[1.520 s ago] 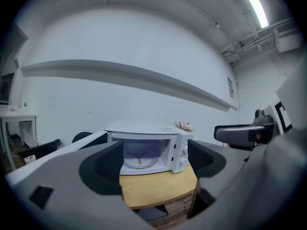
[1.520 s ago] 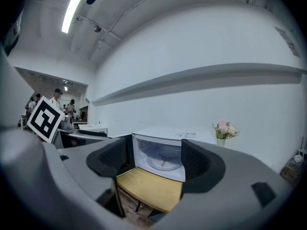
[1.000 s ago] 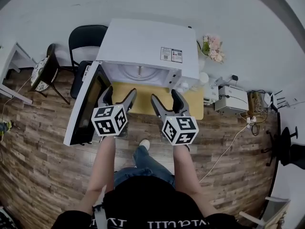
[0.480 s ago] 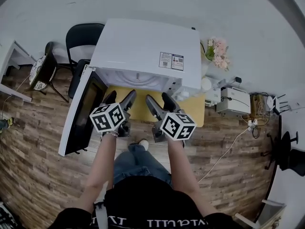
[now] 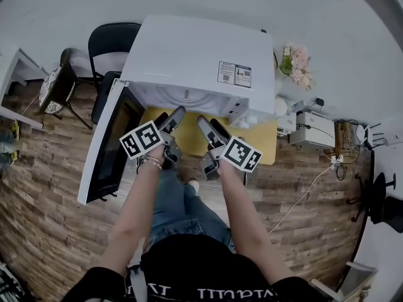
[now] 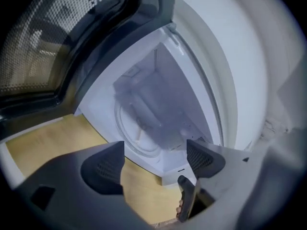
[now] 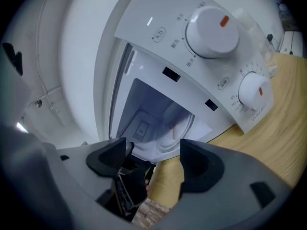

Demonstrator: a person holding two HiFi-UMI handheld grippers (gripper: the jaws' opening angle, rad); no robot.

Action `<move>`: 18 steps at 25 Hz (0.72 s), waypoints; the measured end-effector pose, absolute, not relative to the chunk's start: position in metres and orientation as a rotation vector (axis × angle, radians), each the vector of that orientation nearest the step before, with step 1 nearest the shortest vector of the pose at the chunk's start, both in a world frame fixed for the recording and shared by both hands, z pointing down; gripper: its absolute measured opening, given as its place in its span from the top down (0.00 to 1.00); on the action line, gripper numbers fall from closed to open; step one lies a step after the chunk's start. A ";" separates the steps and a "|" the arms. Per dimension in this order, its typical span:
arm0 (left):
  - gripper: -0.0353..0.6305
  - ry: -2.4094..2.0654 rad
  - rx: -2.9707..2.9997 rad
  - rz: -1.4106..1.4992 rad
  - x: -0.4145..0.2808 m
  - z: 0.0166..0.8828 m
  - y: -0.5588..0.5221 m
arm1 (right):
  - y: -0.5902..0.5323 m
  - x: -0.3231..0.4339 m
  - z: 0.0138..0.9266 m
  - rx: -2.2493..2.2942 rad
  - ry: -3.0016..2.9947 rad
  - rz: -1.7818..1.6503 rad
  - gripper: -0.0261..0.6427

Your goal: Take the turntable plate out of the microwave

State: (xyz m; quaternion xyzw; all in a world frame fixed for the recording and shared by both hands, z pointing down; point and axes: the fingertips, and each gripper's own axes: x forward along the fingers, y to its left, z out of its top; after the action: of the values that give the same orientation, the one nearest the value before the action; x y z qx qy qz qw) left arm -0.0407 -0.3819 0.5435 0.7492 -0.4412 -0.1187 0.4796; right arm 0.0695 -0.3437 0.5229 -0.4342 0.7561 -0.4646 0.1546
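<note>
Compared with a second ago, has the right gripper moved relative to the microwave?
Yes. The right gripper has moved toward the open microwave and now sits nearer its front opening, above the yellow table.

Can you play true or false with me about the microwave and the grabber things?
1. The microwave door is open. True.
2. The plate has been taken out. False: the plate sits inside the microwave.
3. The right gripper holds the plate. False: its jaws stand apart with nothing between them.
4. Flowers stand beside the microwave. True.
5. The microwave has two knobs. True.
</note>
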 end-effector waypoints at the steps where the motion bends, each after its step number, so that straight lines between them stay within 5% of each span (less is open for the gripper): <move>1: 0.33 -1.064 1.823 -0.292 -0.039 0.547 -0.385 | -0.345 0.070 0.526 -1.240 2.150 -1.341 0.41; 13: 0.35 -0.897 1.609 -0.549 -0.034 0.575 -0.421 | -0.355 0.071 0.542 -1.284 2.058 -1.360 0.46; 16: 0.35 -0.859 1.553 -0.643 -0.037 0.576 -0.426 | -0.353 0.076 0.544 -1.328 2.067 -1.350 0.65; 18: 0.35 -0.848 1.528 -0.678 -0.039 0.576 -0.428 | -0.353 0.079 0.543 -1.340 2.078 -1.341 0.67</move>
State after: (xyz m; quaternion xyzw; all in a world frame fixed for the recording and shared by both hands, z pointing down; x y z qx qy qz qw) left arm -0.0388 -0.4279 0.5756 0.6571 -0.3644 -0.2914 0.5920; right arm 0.0788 -0.3527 0.5429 -0.4699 0.7289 -0.4702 0.1637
